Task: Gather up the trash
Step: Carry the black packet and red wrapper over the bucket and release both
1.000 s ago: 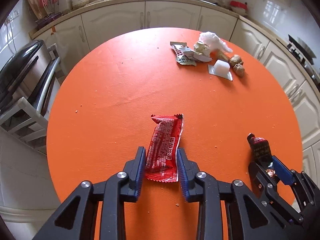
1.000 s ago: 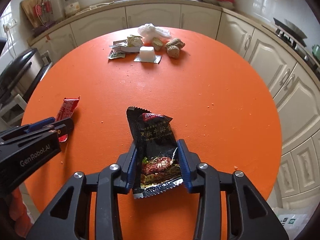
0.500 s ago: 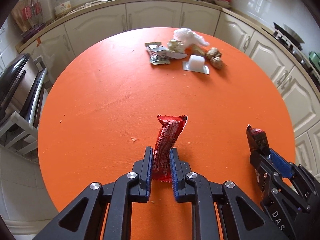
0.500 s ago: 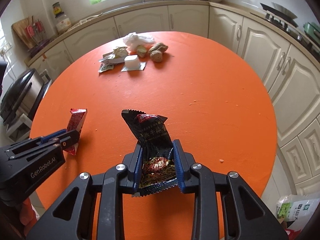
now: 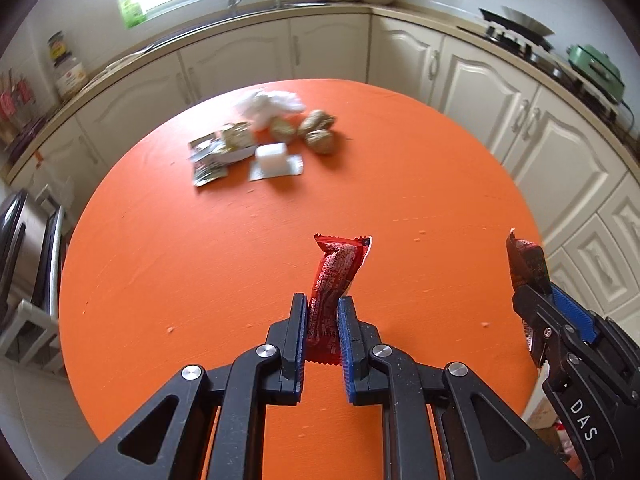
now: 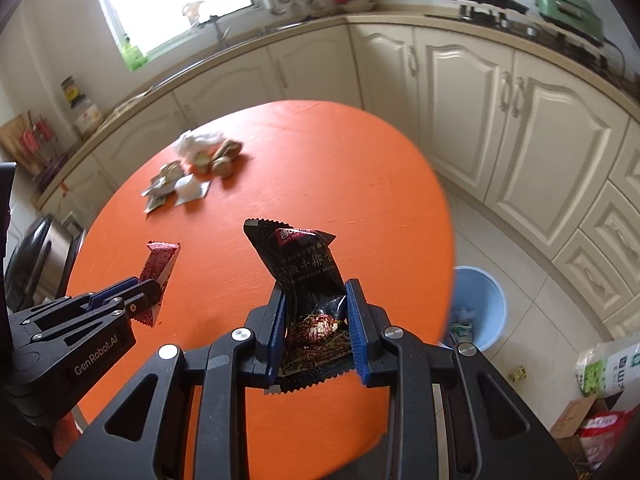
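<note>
while both grippers hang above the round orange table [image 5: 200, 264], each is clenched on a piece of trash. left gripper [image 5: 322, 320]: its blue pads pinch the lower half of a red snack wrapper [image 5: 338, 270], which stands up from between the fingers, clear of the tabletop. right gripper [image 6: 316, 320]: its fingers grasp the bottom of a crumpled black sauce packet [image 6: 306, 268], whose top leans toward the left of the right wrist view. far side of the table: a loose cluster of remaining litter, comprising a white tissue wad [image 5: 268, 102], walnut-like shells [image 5: 318, 134], a small white cup on a foil lid [image 5: 272, 156] and flattened sachets [image 5: 210, 156]. floor beside the table: a light blue waste bin [image 6: 478, 304] with scraps inside, standing near the cream cabinets [image 6: 520, 120].
</note>
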A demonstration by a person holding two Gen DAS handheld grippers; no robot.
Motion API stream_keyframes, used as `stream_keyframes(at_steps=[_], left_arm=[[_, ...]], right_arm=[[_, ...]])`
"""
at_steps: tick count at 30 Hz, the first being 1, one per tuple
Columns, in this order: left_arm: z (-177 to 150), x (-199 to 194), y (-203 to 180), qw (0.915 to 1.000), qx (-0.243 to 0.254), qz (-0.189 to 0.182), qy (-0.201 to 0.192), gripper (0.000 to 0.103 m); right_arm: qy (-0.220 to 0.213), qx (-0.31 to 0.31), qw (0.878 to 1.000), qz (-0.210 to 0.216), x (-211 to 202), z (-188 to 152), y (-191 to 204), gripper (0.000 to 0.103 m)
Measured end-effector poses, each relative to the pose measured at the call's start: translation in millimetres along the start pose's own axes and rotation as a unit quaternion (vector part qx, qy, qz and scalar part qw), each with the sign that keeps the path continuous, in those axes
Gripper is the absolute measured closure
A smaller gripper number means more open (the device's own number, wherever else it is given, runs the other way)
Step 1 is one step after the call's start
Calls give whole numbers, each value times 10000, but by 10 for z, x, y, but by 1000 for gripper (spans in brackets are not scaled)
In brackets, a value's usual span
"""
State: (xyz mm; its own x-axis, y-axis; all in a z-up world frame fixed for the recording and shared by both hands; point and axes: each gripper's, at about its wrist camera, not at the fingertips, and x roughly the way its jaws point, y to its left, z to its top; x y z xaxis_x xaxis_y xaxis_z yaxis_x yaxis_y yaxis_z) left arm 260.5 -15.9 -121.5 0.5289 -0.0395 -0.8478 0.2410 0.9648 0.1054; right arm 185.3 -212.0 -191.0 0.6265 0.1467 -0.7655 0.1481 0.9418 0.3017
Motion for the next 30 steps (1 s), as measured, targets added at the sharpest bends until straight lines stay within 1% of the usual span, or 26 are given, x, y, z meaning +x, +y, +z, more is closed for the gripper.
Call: stream_keyframes(at_steps=[4, 8, 14, 17, 21, 27, 30], left_arm=[[75, 46, -334, 9993, 366, -51, 14, 92], [131, 118, -690, 9969, 771, -135, 126, 92], [262, 223, -1250, 9900, 1362, -184, 325, 92], [363, 275, -1514, 9863, 1573, -308, 394, 92], [557, 423, -1913, 9782, 1941, -495, 542, 92], [878, 649, -2555, 9650, 2534, -502, 455, 92], [990, 759, -2824, 9603, 2698, -549, 461, 91]], right_arm=[[-142, 341, 9992, -127, -107, 5, -306, 75], [-243, 664, 9969, -346, -196, 5, -626, 75], [-348, 1110, 9908, -685, -315, 8, -1146, 75], [-355, 1322, 9868, -867, -365, 17, -1429, 75], [-373, 1492, 9823, -1067, -422, 49, -1751, 75], [-367, 1711, 9760, -1296, -415, 112, -2123, 75], [-342, 1811, 9732, -1377, -389, 139, -2289, 75]])
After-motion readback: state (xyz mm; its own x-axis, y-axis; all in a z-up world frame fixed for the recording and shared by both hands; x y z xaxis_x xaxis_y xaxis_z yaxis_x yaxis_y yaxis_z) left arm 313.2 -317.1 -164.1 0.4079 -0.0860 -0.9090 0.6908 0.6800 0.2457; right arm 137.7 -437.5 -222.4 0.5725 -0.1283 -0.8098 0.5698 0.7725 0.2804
